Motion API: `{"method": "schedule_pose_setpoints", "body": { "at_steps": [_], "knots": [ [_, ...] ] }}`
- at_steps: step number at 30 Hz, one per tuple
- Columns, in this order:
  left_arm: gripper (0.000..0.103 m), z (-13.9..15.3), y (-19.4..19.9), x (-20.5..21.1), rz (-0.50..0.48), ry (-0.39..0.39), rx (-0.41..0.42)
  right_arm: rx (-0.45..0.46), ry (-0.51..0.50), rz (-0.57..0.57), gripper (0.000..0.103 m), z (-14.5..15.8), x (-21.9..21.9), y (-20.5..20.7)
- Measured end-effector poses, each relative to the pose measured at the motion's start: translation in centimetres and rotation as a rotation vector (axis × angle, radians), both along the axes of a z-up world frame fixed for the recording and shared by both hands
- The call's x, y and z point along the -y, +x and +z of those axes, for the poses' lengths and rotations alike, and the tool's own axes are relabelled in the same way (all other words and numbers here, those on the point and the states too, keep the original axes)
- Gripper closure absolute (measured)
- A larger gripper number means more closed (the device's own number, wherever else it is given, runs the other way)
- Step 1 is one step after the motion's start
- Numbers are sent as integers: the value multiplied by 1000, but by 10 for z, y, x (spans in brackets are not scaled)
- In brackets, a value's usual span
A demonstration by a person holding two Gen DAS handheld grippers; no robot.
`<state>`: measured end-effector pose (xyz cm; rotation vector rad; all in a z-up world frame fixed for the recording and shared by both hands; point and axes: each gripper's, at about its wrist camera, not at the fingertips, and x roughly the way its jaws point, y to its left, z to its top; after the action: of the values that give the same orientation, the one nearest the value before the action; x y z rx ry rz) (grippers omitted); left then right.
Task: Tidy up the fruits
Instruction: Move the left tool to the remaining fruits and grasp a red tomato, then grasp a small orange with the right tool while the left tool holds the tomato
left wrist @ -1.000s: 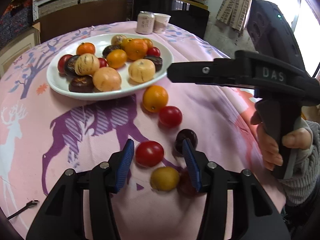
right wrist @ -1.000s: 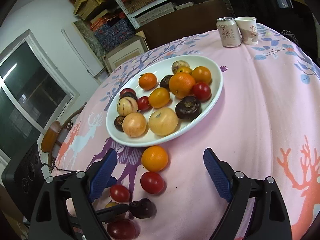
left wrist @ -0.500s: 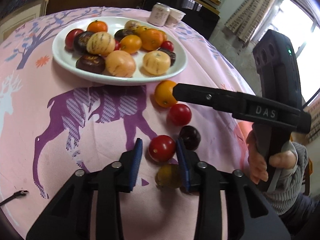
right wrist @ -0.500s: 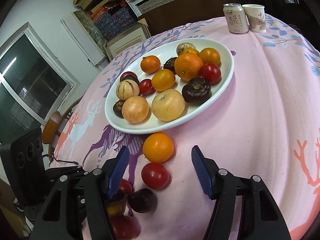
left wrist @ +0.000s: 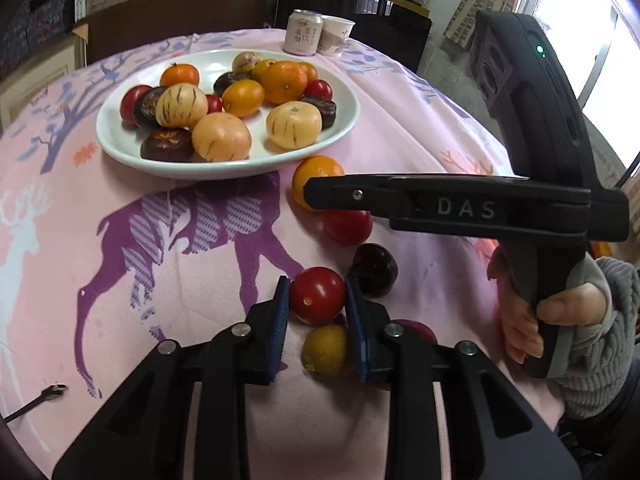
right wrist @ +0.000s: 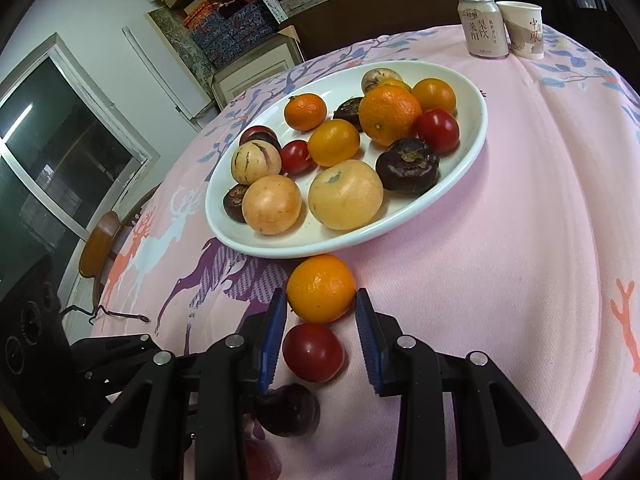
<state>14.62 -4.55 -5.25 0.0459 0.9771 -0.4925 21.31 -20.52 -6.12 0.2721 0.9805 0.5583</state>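
My left gripper has its jaws closing, and the blue pads press both sides of a red tomato on the pink cloth. A yellow fruit lies under the fingers, with a dark plum just to the right. My right gripper also has its jaws closing, and its pads touch both sides of an orange beside the plate. A second red tomato lies between its fingers, behind the orange. The white plate holds several oranges, tomatoes, dark fruits and pale striped fruits.
A drink can and a paper cup stand at the table's far side. A person's hand in a grey sleeve holds the right gripper's handle. Another red fruit peeks out beside my left finger. A chair stands at the table's left.
Both pairs of jaws have narrowed from wide apart. The left ones have come in onto the red tomato. The right gripper has sunk forward and come in around the orange.
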Motion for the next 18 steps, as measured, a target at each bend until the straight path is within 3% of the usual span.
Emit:
{"method": "schedule_pose_setpoints", "body": {
  "at_steps": [9, 18],
  "knots": [
    [76, 15, 6, -22, 177, 86, 137, 32, 10, -9, 67, 9, 6, -7],
    [76, 15, 9, -25, 226, 146, 175, 59, 3, -24, 68, 12, 10, -11]
  ]
}}
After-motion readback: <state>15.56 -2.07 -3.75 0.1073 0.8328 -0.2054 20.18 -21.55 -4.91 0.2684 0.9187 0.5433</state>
